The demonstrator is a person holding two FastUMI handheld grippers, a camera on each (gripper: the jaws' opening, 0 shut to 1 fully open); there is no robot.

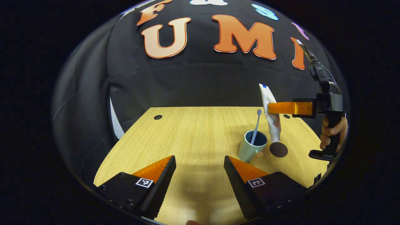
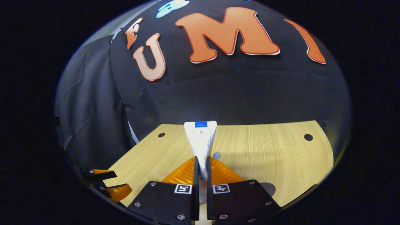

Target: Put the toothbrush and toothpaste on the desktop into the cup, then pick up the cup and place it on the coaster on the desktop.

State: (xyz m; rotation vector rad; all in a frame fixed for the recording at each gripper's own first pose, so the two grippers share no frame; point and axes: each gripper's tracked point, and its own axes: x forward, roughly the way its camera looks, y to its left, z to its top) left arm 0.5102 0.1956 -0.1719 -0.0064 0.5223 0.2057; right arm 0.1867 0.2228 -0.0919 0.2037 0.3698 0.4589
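**Above the coaster: toothpaste in the right gripper**

Near the table's right edge, right gripper [image 1: 272,107] is clamped on the toothpaste [image 1: 271,117], tube upright, lower end just over the coaster [image 1: 278,149]. Cup [image 1: 250,149] stands just left of the coaster, toothbrush [image 1: 256,126] inside it. Left gripper [image 1: 200,167] has its fingers apart, nothing between them, over the table [image 1: 187,140] near its front edge.

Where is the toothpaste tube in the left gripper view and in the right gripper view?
Left gripper view: the toothpaste tube hangs upright right of centre, pinched by the right gripper, above the coaster and beside the cup.
Right gripper view: the tube stands at centre, rising from between that gripper's own fingers.
Shared landmark: the wooden desktop.
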